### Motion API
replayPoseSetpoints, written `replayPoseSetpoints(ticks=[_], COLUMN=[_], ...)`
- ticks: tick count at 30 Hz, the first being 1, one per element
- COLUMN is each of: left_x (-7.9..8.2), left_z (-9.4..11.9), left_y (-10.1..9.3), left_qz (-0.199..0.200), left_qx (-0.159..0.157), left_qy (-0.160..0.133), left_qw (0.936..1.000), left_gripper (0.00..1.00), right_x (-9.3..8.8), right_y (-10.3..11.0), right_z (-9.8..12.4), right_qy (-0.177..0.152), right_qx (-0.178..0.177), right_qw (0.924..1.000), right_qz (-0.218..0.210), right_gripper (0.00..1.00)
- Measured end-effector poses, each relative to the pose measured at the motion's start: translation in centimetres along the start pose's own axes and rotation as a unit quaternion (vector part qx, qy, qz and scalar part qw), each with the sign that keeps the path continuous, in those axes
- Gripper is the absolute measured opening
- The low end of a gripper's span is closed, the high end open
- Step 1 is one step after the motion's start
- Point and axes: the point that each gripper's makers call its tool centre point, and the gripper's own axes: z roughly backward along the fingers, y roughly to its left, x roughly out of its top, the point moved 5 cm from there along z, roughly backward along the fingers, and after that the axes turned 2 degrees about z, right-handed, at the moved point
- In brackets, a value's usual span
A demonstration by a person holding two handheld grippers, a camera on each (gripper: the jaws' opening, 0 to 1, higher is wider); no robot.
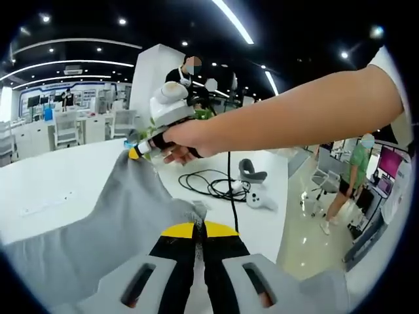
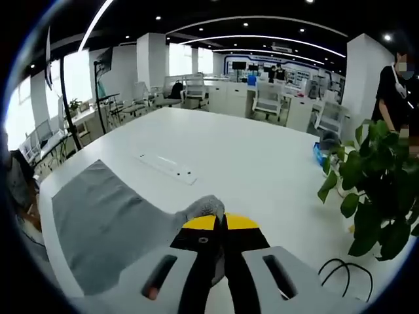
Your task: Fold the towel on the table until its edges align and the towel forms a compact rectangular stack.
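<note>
- Your left gripper (image 1: 199, 229) has its jaws closed on a bunched corner of the grey towel (image 1: 111, 222)
- Your right gripper (image 1: 136, 152) pinches another corner above the white table (image 1: 59, 176)
- Black cable (image 1: 213, 183) lies beyond

An open office with a dark ceiling (image 2: 262, 8) crossed by curved light strips (image 2: 262, 19) and small spotlights. White pillars (image 2: 152, 60) stand among white desks and chairs (image 2: 267, 98). Tall windows (image 2: 72, 78) brighten one side. A leafy plant (image 2: 376, 183) stands beside the white bench (image 2: 262, 163); the floor (image 1: 308, 242) is glossy.
</note>
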Motion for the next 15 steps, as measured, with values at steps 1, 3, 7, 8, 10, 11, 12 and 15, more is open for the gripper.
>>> replayPoseSetpoints(ticks=[1,3,7,8,10,11,12,15], left_x=[0.0,0.1,0.3,0.3,0.4,0.4,0.5,0.6], left_z=[0.4,1.3,3.6,4.0,4.9,5.5,5.8,7.5], left_y=[0.3,0.8,2.0,2.2,2.7,2.9,3.1,3.4], left_qz=[0.001,0.002,0.011,0.012,0.018,0.020,0.021,0.026], left_qx=[0.001,0.006,0.017,0.020,0.024,0.026,0.029,0.037], left_qy=[0.000,-0.005,-0.016,-0.018,-0.024,-0.026,-0.029,-0.039], left_qw=[1.0000,1.0000,0.9997,0.9996,0.9993,0.9991,0.9989,0.9982], left_gripper=[0.03,0.03,0.03,0.03,0.03,0.03,0.03,0.03], right_x=[0.3,1.4,2.7,3.0,4.0,4.4,4.8,6.1], right_y=[0.2,1.1,2.3,2.5,3.4,3.8,4.3,5.7], right_z=[0.0,0.3,-0.2,-0.4,-0.7,-0.8,-0.8,-1.4], right_qy=[-0.001,-0.007,-0.011,-0.012,-0.014,-0.015,-0.016,-0.019], right_qx=[0.000,-0.002,0.000,0.000,0.004,0.006,0.008,0.017], right_qw=[1.0000,0.9999,0.9999,0.9999,0.9999,0.9999,0.9998,0.9997], right_qz=[0.000,-0.008,-0.011,-0.009,-0.004,-0.003,-0.002,0.005], right_gripper=[0.00,0.00,0.00,0.00,0.00,0.00,0.00,0.00])
